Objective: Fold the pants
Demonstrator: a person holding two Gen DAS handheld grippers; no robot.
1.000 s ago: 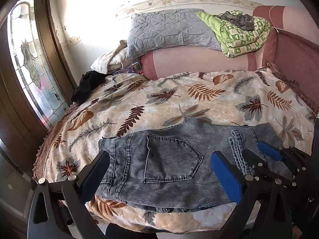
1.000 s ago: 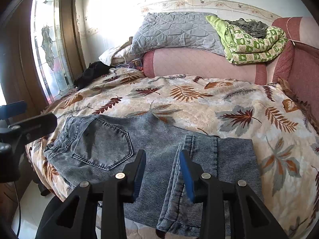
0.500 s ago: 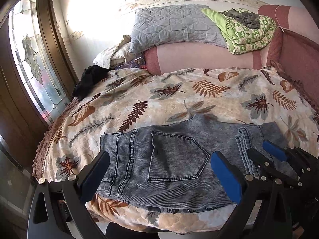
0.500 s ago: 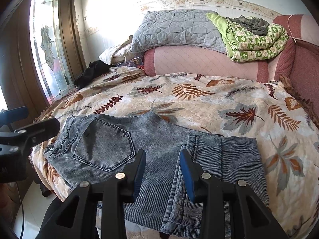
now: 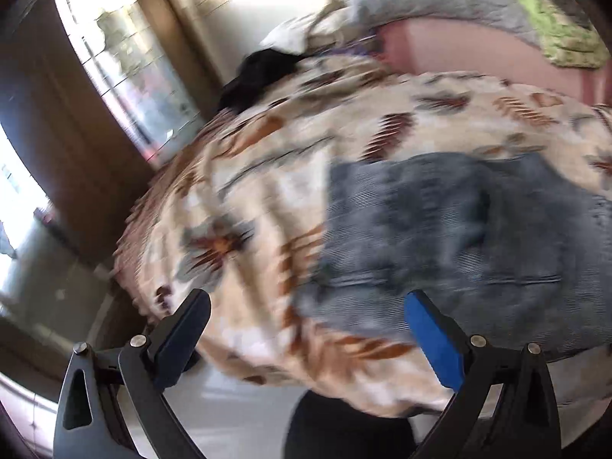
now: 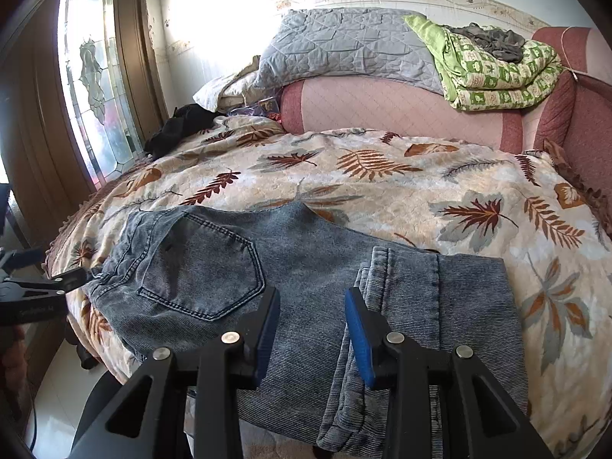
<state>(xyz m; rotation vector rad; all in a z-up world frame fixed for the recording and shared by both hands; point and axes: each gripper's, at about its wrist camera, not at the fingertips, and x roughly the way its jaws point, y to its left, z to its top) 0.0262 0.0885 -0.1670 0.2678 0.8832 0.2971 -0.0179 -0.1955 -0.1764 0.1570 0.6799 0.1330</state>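
Grey-blue denim pants [image 6: 306, 267] lie folded on the leaf-patterned bedspread [image 6: 382, 176], back pocket up at the left, leg hems folded over at the right. My right gripper [image 6: 311, 329] is open and empty, hovering just above the pants near the front edge. My left gripper [image 5: 306, 340] is open and empty, near the bed's left front corner; its view is motion-blurred, with the pants [image 5: 459, 229] to its right. The left gripper also shows at the left edge of the right wrist view [image 6: 57, 281], next to the waistband.
A grey quilted pillow [image 6: 344, 46] and a green patterned blanket [image 6: 497, 72] rest on the pink headboard [image 6: 382, 107]. A black garment [image 6: 179, 126] lies at the bed's far left corner. A stained-glass door [image 6: 95, 88] stands at the left.
My left gripper has swung sharply left and down toward the bed's corner, so its view is blurred. My right gripper has barely moved. The pants lie as before.
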